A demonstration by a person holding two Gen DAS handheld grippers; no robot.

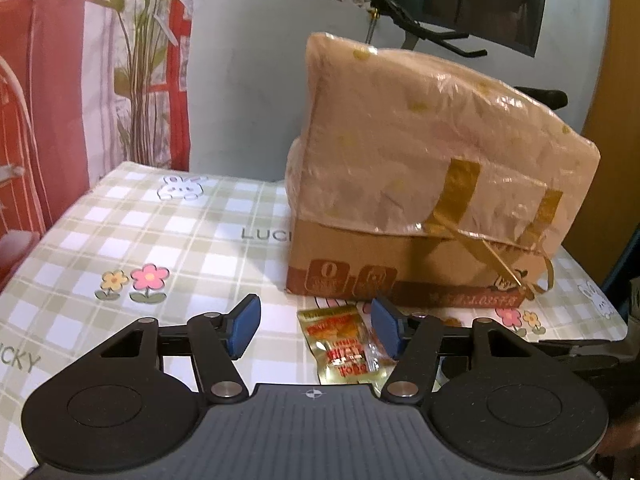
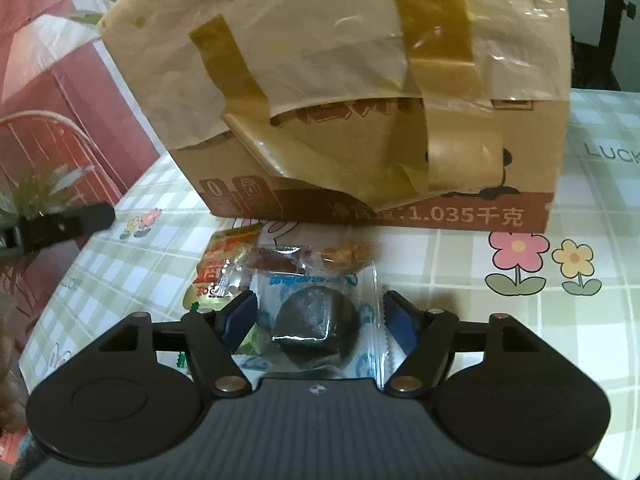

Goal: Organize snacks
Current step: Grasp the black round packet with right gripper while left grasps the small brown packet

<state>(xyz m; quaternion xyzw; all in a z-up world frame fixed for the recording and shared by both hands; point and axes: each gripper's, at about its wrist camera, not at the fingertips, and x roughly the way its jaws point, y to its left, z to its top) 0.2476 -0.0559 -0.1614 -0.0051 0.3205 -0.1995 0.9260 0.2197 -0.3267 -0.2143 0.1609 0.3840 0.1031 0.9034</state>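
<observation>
1. Left wrist view: the left claw (image 1: pixel 314 326) fills the lower part of the frame, its two blue pads apart with nothing pressed between them.
2. A gold snack packet (image 1: pixel 344 344) with red print lies flat on the tabletop (image 1: pixel 100 240) at lower centre, just inside the right-hand pad (image 1: pixel 384 326); whether that pad touches it cannot be told.
3. Behind the packet, in the centre and right of the frame, stands a cardboard box (image 1: pixel 400 268) with a translucent beige plastic bag (image 1: pixel 432 140) pulled over its top. Gold ribbon hangs down its right front.
4. The tabletop carries a green-and-white checked cloth printed with flowers and rabbits. A red-and-white curtain (image 1: pixel 60 100) fills the upper left.
5. Right wrist view: the right claw (image 2: pixel 320 316) sits at the bottom of the frame with its pads spread apart.
6. Between the pads lies a clear wrapper holding a round dark snack (image 2: pixel 316 324); the pads stand on either side of it and do not press on it.
7. Just above it in the frame lie a small brown-wrapped sweet (image 2: pixel 278 260) and a light brown lumpy snack (image 2: pixel 348 256), both near the foot of the box (image 2: pixel 360 184).
8. To their left lies the gold packet (image 2: pixel 218 268), partly behind the left-hand pad.
9. A black object (image 2: pixel 60 224) reaches in from the middle left edge.
</observation>
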